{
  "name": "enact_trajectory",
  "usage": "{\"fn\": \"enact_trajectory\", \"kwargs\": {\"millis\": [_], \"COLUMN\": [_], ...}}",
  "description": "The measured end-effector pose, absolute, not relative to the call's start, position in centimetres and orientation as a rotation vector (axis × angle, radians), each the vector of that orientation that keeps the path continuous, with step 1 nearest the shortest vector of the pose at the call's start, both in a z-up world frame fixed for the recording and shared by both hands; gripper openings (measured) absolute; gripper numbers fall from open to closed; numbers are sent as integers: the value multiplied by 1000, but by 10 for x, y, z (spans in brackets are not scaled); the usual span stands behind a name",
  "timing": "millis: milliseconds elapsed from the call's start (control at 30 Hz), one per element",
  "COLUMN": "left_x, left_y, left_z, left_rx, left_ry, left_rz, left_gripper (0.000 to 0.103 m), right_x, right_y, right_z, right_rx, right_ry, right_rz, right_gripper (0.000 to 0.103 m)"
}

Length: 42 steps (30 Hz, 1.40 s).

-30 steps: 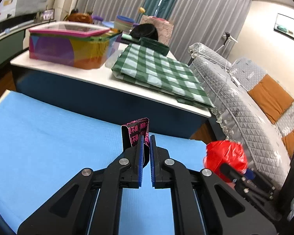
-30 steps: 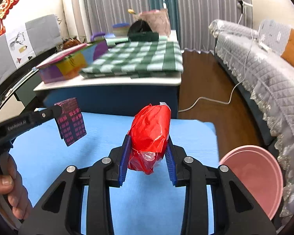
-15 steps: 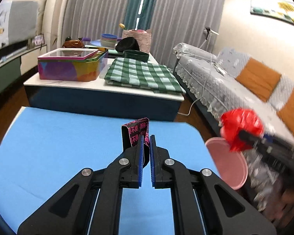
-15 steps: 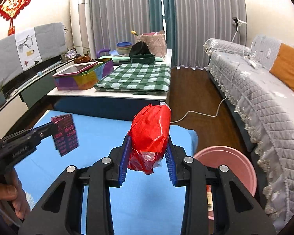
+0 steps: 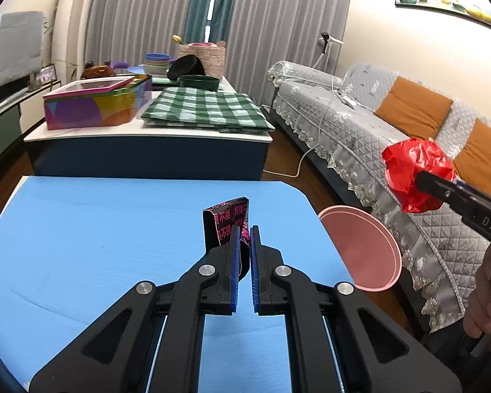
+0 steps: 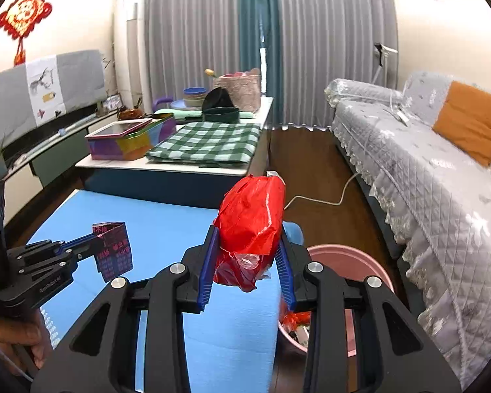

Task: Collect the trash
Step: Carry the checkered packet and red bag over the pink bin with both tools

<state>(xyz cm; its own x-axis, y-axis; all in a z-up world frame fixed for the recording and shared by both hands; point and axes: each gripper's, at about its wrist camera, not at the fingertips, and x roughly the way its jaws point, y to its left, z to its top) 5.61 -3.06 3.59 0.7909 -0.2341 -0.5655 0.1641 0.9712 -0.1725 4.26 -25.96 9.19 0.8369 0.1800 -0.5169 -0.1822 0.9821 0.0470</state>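
Trash pieces (image 6: 250,226) (image 5: 227,222): two, one bin (image 6: 381,270)

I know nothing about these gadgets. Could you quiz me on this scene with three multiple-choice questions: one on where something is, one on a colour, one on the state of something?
1. Where is the pink bin?
A. on the sofa
B. on the floor beside the blue table
C. on the white counter

2. What colour is the crumpled bag in the right tool?
A. red
B. green
C. yellow

3. What is the left tool doing?
A. hanging open and empty
B. lying on the table
C. pinching a small black packet with pink print

Answers:
1 B, its rim shows just past the table's edge, in front of the sofa.
2 A, red plastic fills the gap between the blue pads.
3 C, the packet sticks up from the nearly closed pads.
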Motion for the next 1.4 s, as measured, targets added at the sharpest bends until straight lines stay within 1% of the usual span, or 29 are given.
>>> {"fn": "enact_trajectory", "kwargs": {"millis": [133, 400, 800, 1400], "left_x": [57, 69, 76, 87], "left_y": [-44, -67, -97, -115], "left_z": [31, 20, 10, 6], "left_rx": [-98, -91, -76, -59], "left_ry": [625, 644, 654, 664], "left_rz": [-230, -259, -315, -359], "left_gripper": [6, 6, 6, 6], "right_x": [45, 50, 53, 68], "right_y": [-278, -307, -335, -372], "right_z": [75, 61, 53, 57], "right_rx": [25, 51, 69, 128], "right_ry": [566, 576, 580, 577], "right_rz": [157, 94, 20, -84], "right_gripper": [34, 34, 34, 34]}}
